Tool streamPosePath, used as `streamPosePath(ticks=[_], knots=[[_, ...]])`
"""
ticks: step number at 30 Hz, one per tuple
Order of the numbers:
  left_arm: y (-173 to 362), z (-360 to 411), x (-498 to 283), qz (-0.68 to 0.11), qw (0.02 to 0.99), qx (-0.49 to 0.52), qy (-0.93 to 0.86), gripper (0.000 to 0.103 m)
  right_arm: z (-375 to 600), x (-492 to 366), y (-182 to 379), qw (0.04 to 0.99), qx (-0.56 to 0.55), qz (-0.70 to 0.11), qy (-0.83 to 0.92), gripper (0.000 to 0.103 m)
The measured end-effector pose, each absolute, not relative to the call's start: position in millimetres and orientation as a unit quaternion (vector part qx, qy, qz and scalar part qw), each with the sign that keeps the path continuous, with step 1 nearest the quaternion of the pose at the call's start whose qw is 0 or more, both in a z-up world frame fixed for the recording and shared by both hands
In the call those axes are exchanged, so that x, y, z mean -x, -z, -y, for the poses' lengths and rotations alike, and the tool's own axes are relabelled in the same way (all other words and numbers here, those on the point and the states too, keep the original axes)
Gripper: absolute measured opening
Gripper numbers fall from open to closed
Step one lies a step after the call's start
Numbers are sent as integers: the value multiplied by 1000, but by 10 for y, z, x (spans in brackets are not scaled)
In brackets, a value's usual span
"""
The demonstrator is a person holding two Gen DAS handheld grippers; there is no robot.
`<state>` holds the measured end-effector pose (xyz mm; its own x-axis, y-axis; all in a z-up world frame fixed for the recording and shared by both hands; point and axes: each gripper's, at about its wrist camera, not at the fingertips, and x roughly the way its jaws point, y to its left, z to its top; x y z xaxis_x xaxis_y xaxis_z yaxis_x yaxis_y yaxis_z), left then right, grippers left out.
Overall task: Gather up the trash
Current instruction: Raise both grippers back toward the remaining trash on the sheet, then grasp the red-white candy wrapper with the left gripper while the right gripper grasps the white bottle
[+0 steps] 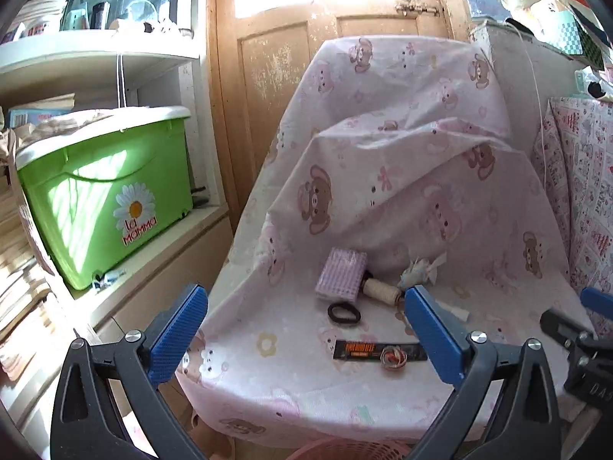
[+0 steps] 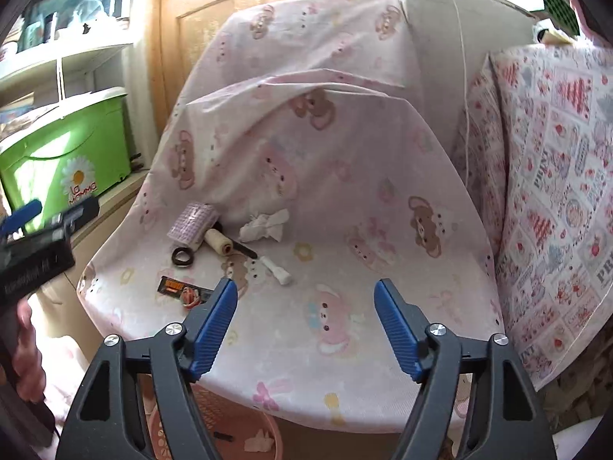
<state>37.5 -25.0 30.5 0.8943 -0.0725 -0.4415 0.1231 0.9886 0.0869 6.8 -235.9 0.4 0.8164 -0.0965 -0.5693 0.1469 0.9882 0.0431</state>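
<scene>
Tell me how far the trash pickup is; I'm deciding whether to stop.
Done: some white scraps lie in the pink plastic basket. In hand: nothing; left gripper and right gripper are open. Left: crumpled white tissue, small white paper roll, black-orange wrapper.

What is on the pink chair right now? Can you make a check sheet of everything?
Surface: chair under a pink bear sheet.
Job's things: crumpled tissue, rolled paper scrap, dark wrapper; pink basket below the seat, already holding scraps.
Clutter: hair tie, thread spool, checked pad.
Claws: left claw and right claw both open, empty.
Cables: white cord hanging behind the chair.
Surroundings: green box on shelves, wooden door, patterned cushion.
</scene>
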Motion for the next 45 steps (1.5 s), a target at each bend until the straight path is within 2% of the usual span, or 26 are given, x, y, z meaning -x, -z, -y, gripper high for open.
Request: streamPosePath(ticks=[4, 8, 9, 10, 13, 15, 21, 23, 25, 30, 35, 36, 40, 45], knots=[[68, 285, -477, -288, 953, -69, 60, 102, 2405, -142, 102, 947, -40, -311, 71, 77], [140, 331, -490, -291, 951, -77, 69, 102, 2442, -217, 221, 940, -51, -330, 70, 77], [135, 332, -490, -288, 952, -75, 71, 97, 2445, -230, 238, 939, -52, -333, 71, 77], [131, 334, -494, -288, 952, -74, 72, 84, 2448, -243, 253, 938, -52, -335, 71, 78], [175, 360, -566, -310, 944, -72, 85, 62, 2444, -264, 274, 938, -47, -336, 77, 79], [206, 369, -617, -329, 938, -56, 98, 55, 2443, -270, 279, 938, -46, -336, 79, 80], [265, 355, -704, -359, 927, -22, 105, 57, 2415, -266, 272, 939, -37, -332, 81, 80], [308, 354, -729, -371, 922, -17, 106, 60, 2404, -261, 271, 940, -33, -331, 81, 80], [353, 363, -746, -380, 919, -18, 105, 68, 2393, -256, 267, 940, -32, -331, 77, 80], [449, 433, -773, -398, 909, -28, 122, 71, 2384, -274, 266, 941, -14, -326, 86, 83], [513, 511, -839, -418, 896, -7, 151, 70, 2465, -312, 280, 938, -30, -333, 92, 83], [513, 542, -859, -418, 895, -6, 157, 66, 2484, -322, 282, 937, -35, -335, 93, 83], [529, 684, -925, -424, 888, -15, 179, 35, 2527, -355, 299, 935, -43, -339, 97, 83], [558, 699, -971, -435, 881, 10, 187, 32, 2541, -401, 335, 931, -47, -348, 94, 83]])
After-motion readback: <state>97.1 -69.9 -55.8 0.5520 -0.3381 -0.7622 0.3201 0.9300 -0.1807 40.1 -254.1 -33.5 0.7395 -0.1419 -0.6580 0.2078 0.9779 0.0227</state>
